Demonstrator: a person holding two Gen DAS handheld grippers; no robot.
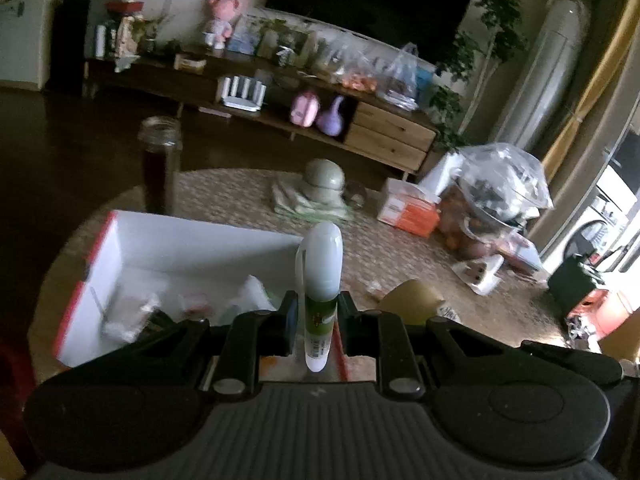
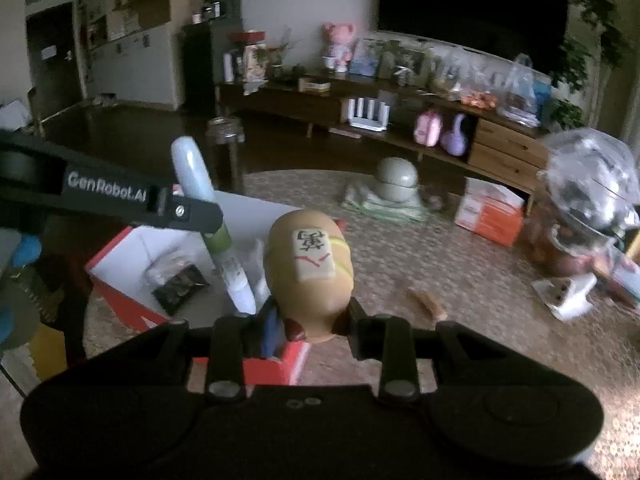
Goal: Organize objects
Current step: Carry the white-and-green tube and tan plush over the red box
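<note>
My left gripper [image 1: 318,304] is shut on a slim white tube with a green label [image 1: 322,264]. It holds the tube upright over the right end of a white box with red edges [image 1: 100,248]. The box holds several small packets. In the right wrist view my right gripper [image 2: 312,314] is shut on a tan rounded toy with a tile-like picture on it [image 2: 310,264], just right of the box [image 2: 116,264]. There the left gripper [image 2: 212,220] reaches in from the left with the tube [image 2: 192,172]. The toy's top [image 1: 416,300] shows beside the left fingers.
On the round woven-mat table [image 1: 240,196] stand a glass jar of dark liquid [image 1: 160,160], a grey-green rounded object on folded cloth [image 1: 324,180], an orange and white carton [image 1: 408,208] and clear plastic bags [image 1: 496,184]. A small brown piece [image 2: 428,302] lies nearby. A TV cabinet [image 1: 392,132] is behind.
</note>
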